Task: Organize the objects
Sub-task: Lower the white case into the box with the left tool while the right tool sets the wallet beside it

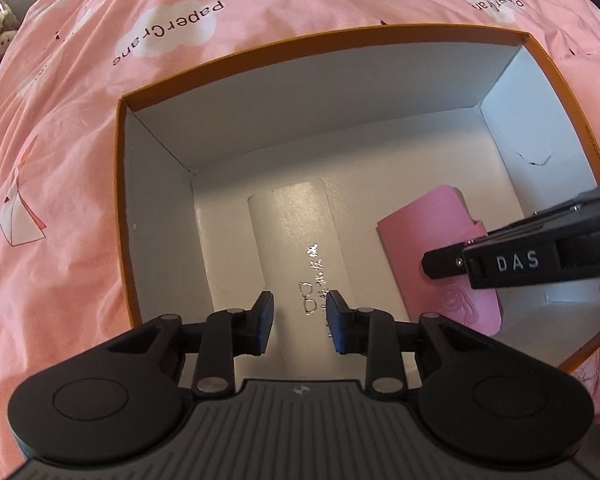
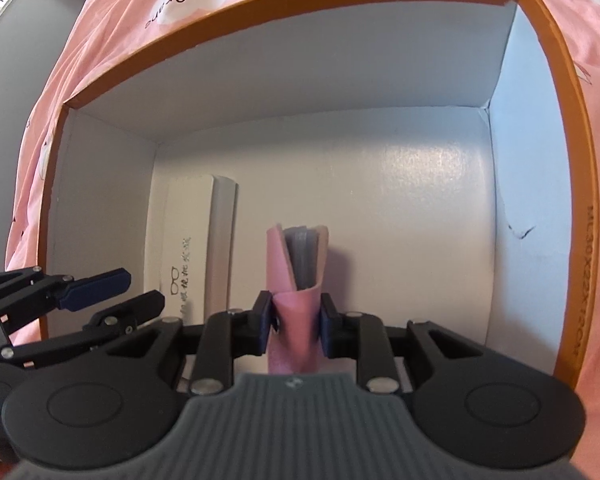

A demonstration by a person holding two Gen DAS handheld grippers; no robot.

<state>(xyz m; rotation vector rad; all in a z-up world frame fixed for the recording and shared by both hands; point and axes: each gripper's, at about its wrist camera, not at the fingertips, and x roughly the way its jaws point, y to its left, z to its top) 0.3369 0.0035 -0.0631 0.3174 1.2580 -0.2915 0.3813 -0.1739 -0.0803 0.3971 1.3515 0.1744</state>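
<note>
The right gripper [image 2: 295, 322] is clamped on the near end of the pink wallet [image 2: 298, 276], its pads pressing both flanks; the wallet's far end hangs open, showing grey card sleeves, and sits low inside the box [image 2: 300, 12], apparently at or near the floor. The left gripper [image 1: 300, 320] stands with its jaws apart and empty, directly above the white case [image 1: 296, 236], which lies flat on the box floor; no pad touches it. Risk one: the grip sits on the soft folded cover only, so the wallet could slip or splay open if released at a tilt, ending propped on edge rather than flat. Risk two: the two grippers work close together in one box, the wallet just beside the case, so a sideways move by either could knock the other tool or shove the case. Farther out, the box rests on a pink sheet [image 1: 80, 120].
</note>
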